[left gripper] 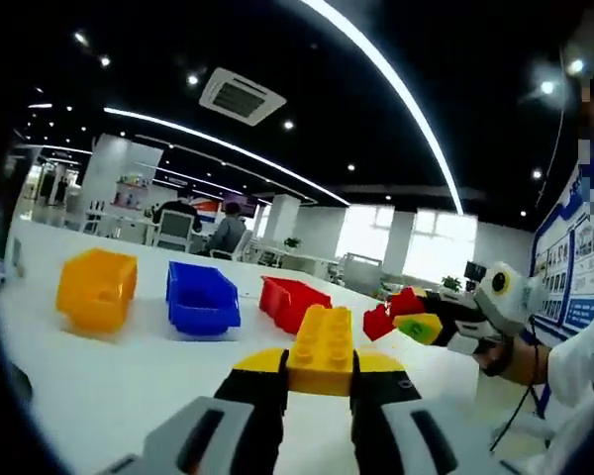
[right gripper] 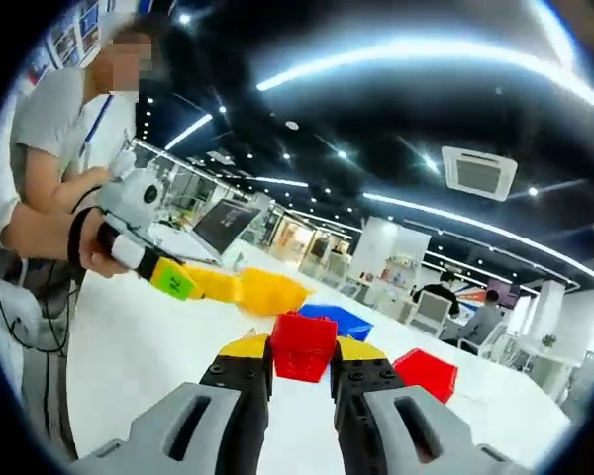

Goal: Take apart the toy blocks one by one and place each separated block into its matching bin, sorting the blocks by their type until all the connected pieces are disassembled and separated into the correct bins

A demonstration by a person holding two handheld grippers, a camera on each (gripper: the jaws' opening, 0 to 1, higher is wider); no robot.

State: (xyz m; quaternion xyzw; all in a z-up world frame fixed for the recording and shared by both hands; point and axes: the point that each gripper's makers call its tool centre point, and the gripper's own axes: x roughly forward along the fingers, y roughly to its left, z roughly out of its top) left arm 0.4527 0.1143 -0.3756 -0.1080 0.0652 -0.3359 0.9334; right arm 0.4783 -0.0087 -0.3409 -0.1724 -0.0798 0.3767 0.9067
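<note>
White tabletop [left gripper: 119, 386] carries 3 bins ahead of the L gripper [left gripper: 320, 388]: yellow bin [left gripper: 97, 289] at view-left, blue bin [left gripper: 202, 298] mid, red bin [left gripper: 293, 301] nearest the blocks. L fingers shut on a yellow block [left gripper: 322, 349], long axis pointing away along them; yellow bin lies fwd & view-left. R gripper [right gripper: 301, 381] clamps a red block [right gripper: 303, 345], red bin [right gripper: 426, 374] just beyond at view-right; block undersides are hidden by the fingers.

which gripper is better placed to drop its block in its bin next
Left, probably. The left gripper holds the yellow block facing the yellow bin. The right gripper holds a red block, with the red bin off to its side.
</note>
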